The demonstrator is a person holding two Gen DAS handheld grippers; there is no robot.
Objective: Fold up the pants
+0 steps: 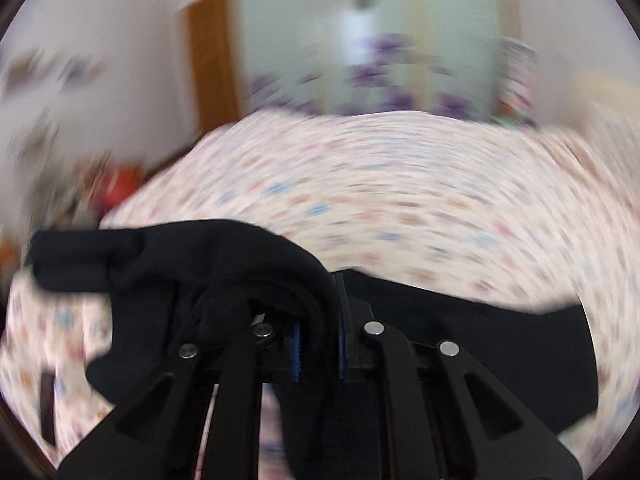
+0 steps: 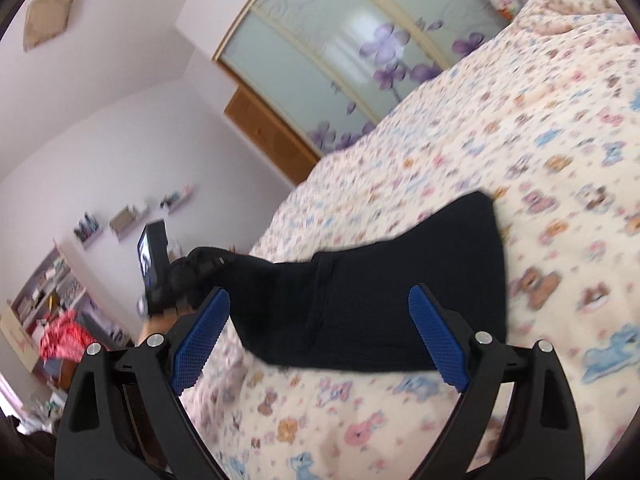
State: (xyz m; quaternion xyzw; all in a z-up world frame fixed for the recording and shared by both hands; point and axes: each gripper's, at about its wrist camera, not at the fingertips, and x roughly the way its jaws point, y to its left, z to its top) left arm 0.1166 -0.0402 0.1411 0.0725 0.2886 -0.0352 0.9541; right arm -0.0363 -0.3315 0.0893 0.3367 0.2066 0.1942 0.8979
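The black pants (image 2: 380, 280) lie across the patterned bed, with one end lifted at the left. My left gripper (image 1: 319, 350) is shut on a bunched fold of the pants (image 1: 224, 264), which drapes over its left finger and trails away to the right. From the right wrist view, the left gripper's body (image 2: 154, 264) and the hand holding it show at the raised end of the cloth. My right gripper (image 2: 320, 340) stands open just above the bed. Its blue pads (image 2: 200, 340) are wide apart and the pants lie beyond them, untouched.
The bed cover (image 2: 520, 140) with small animal prints stretches ahead and to the right. A wardrobe with frosted sliding doors and purple flowers (image 2: 360, 52) stands past the bed. Shelves and red clutter (image 2: 60, 336) are at the left. The left wrist view is motion-blurred.
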